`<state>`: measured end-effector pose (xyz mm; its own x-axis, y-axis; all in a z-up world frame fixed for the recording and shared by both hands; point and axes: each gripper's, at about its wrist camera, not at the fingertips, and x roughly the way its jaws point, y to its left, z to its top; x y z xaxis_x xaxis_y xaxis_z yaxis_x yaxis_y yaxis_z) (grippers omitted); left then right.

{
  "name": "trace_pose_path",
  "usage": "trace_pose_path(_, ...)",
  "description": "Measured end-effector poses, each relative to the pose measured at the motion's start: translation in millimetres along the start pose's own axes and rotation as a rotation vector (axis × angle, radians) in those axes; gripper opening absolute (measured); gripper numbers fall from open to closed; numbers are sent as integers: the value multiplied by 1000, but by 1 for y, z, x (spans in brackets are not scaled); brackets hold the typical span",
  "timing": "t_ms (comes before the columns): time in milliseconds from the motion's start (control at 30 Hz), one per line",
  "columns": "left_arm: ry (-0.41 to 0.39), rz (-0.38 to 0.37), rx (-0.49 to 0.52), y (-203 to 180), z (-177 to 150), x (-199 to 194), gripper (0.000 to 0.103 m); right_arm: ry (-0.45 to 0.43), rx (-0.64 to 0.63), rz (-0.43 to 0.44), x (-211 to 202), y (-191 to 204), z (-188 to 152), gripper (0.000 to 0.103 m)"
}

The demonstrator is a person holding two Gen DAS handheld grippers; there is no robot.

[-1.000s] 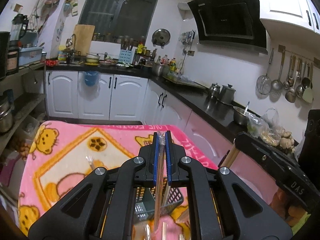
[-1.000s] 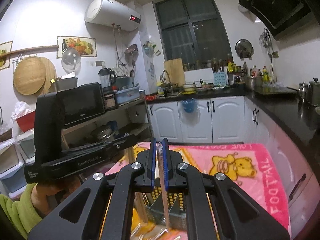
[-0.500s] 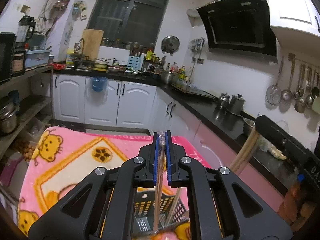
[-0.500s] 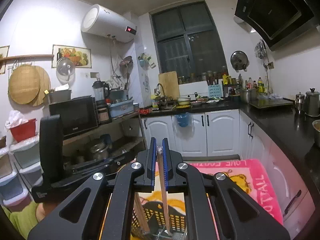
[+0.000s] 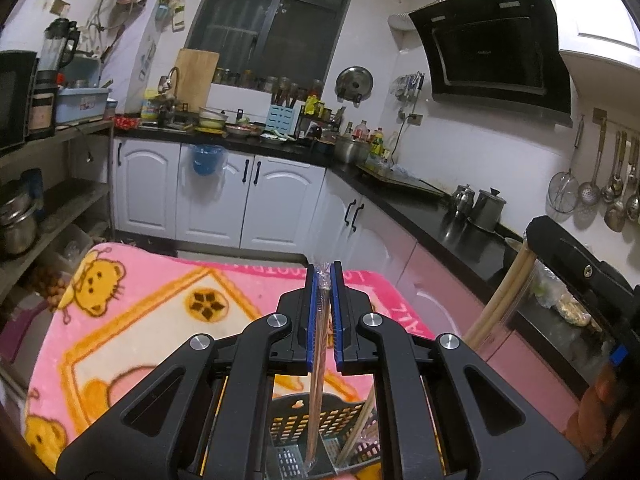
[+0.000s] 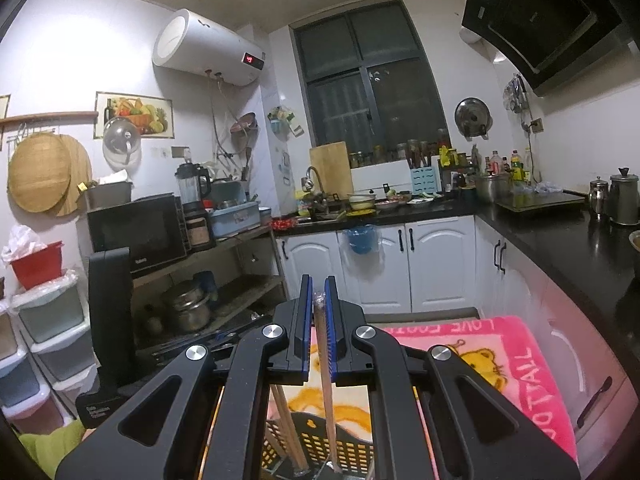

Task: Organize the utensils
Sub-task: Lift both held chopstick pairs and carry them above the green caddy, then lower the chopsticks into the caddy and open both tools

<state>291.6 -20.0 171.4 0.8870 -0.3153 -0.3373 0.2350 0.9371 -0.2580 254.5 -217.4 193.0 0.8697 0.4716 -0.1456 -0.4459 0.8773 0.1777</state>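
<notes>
My left gripper is shut on a pair of chopsticks in a clear wrapper, held upright with the lower end down in a black perforated basket. My right gripper is shut on another wrapped pair of chopsticks, whose tip also reaches into the same basket. From the left wrist view the right gripper's body shows at the right with its chopsticks slanting down. The right wrist view shows the left gripper's body at the left.
The basket sits on a pink cartoon blanket over a table. White cabinets and a black counter with kettles run behind and right. Shelves with pots and a microwave stand left. A green sleeve shows low left.
Both grippers have shifted over the basket, still gripping their chopsticks. The basket now sits lower in both views and more of the kitchen shows above the blanket.
</notes>
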Motion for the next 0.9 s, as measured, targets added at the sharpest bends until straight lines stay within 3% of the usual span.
trace_pose_path(367, 42, 14, 7, 11, -27, 19, 4, 85, 42, -32, 34, -4, -40, 7)
trace_pose_path(900, 93, 20, 7, 19, -57, 25, 6, 168, 113, -30, 46, -10, -75, 7)
